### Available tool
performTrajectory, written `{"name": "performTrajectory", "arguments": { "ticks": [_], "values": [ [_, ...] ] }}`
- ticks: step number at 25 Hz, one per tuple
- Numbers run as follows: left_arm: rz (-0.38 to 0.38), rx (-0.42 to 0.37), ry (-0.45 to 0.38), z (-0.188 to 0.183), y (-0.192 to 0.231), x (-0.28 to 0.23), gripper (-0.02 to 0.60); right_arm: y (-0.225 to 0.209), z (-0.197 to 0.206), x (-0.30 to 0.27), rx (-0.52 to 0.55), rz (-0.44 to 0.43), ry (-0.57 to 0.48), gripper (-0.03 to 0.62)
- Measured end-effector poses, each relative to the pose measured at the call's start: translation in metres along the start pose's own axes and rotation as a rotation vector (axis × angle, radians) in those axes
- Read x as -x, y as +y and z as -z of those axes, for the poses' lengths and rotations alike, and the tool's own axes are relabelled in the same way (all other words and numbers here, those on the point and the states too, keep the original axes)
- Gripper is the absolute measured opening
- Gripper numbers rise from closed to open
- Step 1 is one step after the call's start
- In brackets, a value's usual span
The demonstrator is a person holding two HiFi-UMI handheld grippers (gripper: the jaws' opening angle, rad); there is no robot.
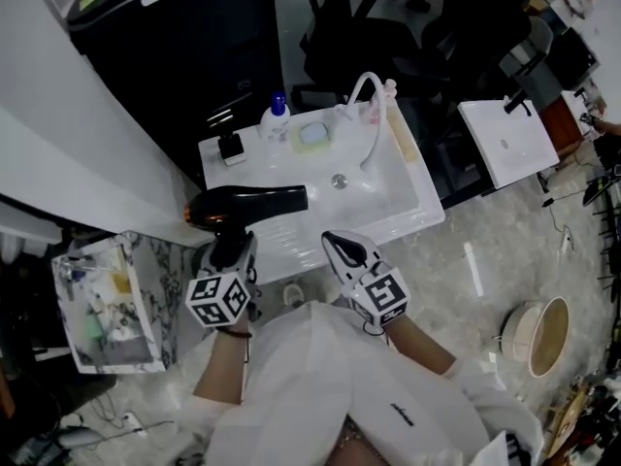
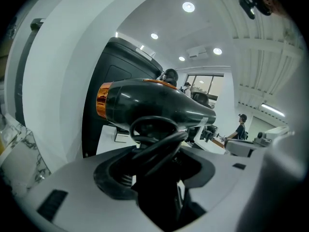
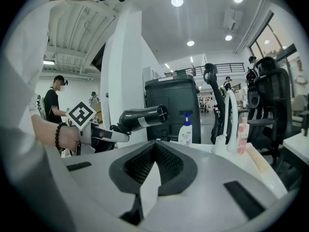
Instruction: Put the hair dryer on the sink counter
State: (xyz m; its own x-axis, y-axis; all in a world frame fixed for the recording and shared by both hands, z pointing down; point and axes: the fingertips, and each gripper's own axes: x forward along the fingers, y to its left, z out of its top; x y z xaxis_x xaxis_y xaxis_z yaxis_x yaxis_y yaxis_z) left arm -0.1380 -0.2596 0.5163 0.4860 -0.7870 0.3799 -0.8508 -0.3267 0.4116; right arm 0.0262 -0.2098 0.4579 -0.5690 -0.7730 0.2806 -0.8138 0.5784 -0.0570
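Observation:
A black hair dryer (image 1: 252, 202) with an orange rear ring hangs level over the front left of the white sink counter (image 1: 291, 236), its nozzle pointing right. My left gripper (image 1: 231, 250) is shut on its handle from below. In the left gripper view the hair dryer (image 2: 154, 105) fills the middle, with its handle and looped cord down between the jaws of my left gripper (image 2: 154, 153). My right gripper (image 1: 342, 246) is shut and empty at the counter's front edge. In the right gripper view the jaws of my right gripper (image 3: 154, 146) meet, with the hair dryer (image 3: 142, 118) to the left beyond them.
On the counter's back stand a soap bottle (image 1: 276, 116), a small black item (image 1: 231, 148), a soap dish (image 1: 313, 136) and a curved faucet (image 1: 364, 90) over the basin (image 1: 339, 180). A marble-patterned box (image 1: 136, 309) stands at left, a black cabinet (image 1: 194, 56) behind, another white sink (image 1: 509, 139) at right.

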Motion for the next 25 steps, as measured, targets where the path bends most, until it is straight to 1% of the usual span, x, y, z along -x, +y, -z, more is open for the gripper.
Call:
{"name": "performTrajectory", "arguments": {
  "ticks": [3,6,11,18,25],
  "values": [
    [-0.007,0.010,0.011,0.002,0.004,-0.009,0.252,-0.004,0.004,-0.007,0.000,-0.005,0.021,0.017],
    [-0.022,0.023,0.021,0.005,0.005,-0.018,0.252,-0.011,0.010,-0.015,-0.022,-0.015,0.038,0.017],
    [-0.072,0.039,0.027,0.005,0.009,-0.029,0.252,-0.015,0.010,-0.030,-0.025,-0.065,0.040,0.017],
    [-0.135,0.039,0.045,0.009,0.016,-0.043,0.252,-0.022,0.007,-0.056,-0.003,-0.139,0.051,0.017],
    [-0.162,0.045,0.086,0.021,0.020,-0.058,0.252,-0.028,0.015,-0.071,-0.031,-0.164,0.067,0.017]
  ]
}}
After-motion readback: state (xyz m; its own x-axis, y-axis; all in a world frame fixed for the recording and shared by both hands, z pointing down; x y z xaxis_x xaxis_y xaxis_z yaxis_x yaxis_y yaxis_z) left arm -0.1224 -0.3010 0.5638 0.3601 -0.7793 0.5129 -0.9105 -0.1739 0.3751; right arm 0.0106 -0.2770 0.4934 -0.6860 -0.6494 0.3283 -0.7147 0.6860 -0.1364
